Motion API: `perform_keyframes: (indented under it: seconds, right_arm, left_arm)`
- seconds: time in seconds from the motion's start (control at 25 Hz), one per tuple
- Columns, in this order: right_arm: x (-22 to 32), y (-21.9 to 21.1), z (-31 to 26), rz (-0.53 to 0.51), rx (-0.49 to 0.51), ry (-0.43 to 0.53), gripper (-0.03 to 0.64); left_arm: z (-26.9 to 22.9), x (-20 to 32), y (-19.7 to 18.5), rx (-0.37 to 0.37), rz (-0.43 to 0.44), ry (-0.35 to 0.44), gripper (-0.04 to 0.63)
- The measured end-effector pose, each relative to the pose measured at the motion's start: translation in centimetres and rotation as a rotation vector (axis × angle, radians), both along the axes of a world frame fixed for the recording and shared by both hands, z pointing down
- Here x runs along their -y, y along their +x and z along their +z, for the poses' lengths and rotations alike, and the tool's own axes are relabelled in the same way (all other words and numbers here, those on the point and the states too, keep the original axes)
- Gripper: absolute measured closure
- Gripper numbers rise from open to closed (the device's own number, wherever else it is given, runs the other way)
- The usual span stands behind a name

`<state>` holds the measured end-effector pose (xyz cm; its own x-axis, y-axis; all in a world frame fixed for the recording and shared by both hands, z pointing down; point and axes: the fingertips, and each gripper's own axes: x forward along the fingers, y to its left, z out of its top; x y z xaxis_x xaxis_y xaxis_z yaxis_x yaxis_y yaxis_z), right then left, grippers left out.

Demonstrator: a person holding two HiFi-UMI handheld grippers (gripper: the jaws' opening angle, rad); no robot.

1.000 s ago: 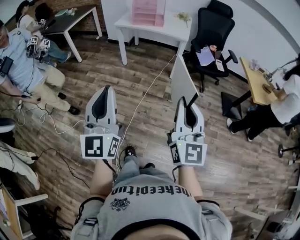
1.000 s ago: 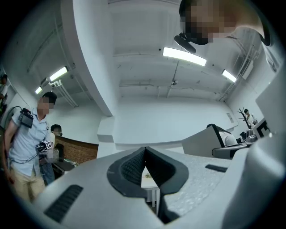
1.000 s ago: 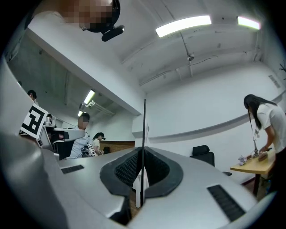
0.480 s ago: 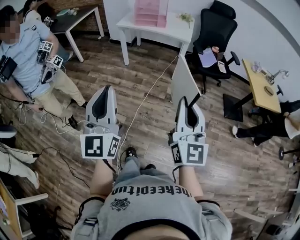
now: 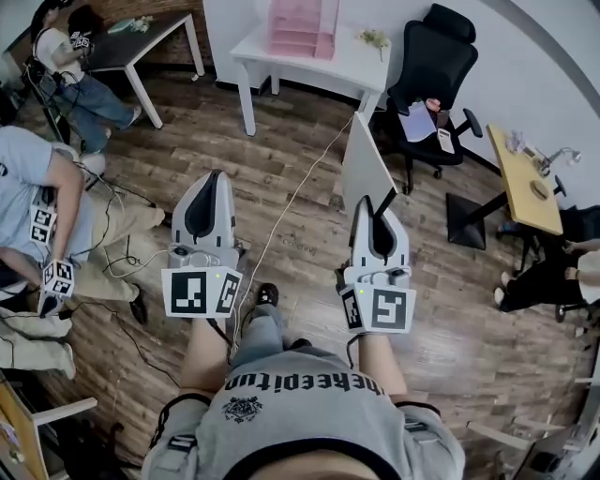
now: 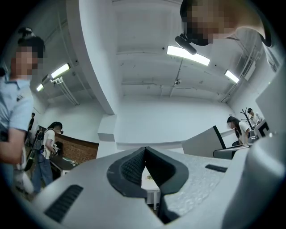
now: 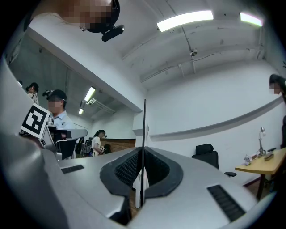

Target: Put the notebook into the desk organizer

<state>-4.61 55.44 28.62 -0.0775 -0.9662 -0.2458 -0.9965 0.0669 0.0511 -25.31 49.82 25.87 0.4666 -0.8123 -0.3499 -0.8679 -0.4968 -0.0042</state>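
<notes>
A thin grey-white notebook (image 5: pixel 364 173) stands on edge above the wood floor, with my right gripper (image 5: pixel 376 214) shut on its lower edge. In the right gripper view the notebook (image 7: pixel 144 129) shows as a thin vertical line pinched between the dark pads (image 7: pixel 127 167). My left gripper (image 5: pixel 210 185) is held level beside it, shut, with nothing between its pads (image 6: pixel 132 166). The pink desk organizer (image 5: pixel 302 23) stands on a white table (image 5: pixel 352 62) far ahead by the wall, well apart from both grippers.
A black office chair (image 5: pixel 427 70) with papers on its seat stands right of the white table. A wooden desk (image 5: pixel 525 173) is at the right, a dark table (image 5: pixel 141 37) at the top left. People sit at the left (image 5: pixel 47 202); cables (image 5: pixel 281 211) trail over the floor.
Both grippers hold the same pose, the notebook still gripped. The person at the left has bent down and shifted lower; the person at the right has moved toward the frame's edge.
</notes>
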Motion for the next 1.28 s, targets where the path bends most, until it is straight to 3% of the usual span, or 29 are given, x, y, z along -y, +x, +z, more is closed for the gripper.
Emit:
perform_keyframes:
  seconds: [0.32, 0.6, 0.84, 1.28]
  right_arm:
    - [10.7, -1.3, -1.8, 0.023, 0.0, 0.033, 0.607]
    - [18.2, -3.3, -2.4, 0.061, -0.01, 0.055, 0.607]
    - [22.3, -3.8, -1.9, 0.085, -0.003, 0.046, 0.607]
    - [31.8, -2.0, -1.2, 0.083, -0.038, 0.027, 0.607]
  left_arm:
    - [-2.1, 11.2, -0.9, -0.007, 0.036, 0.035, 0.592]
    - [-3.0, 19.0, -3.1, 0.037, 0.041, 0.07, 0.592]
    - [-2.6, 23.9, -3.4, -0.038, 0.101, 0.013, 0.592]
    - [-1.5, 33.0, -1.2, -0.012, 0.073, 0.007, 0.592]
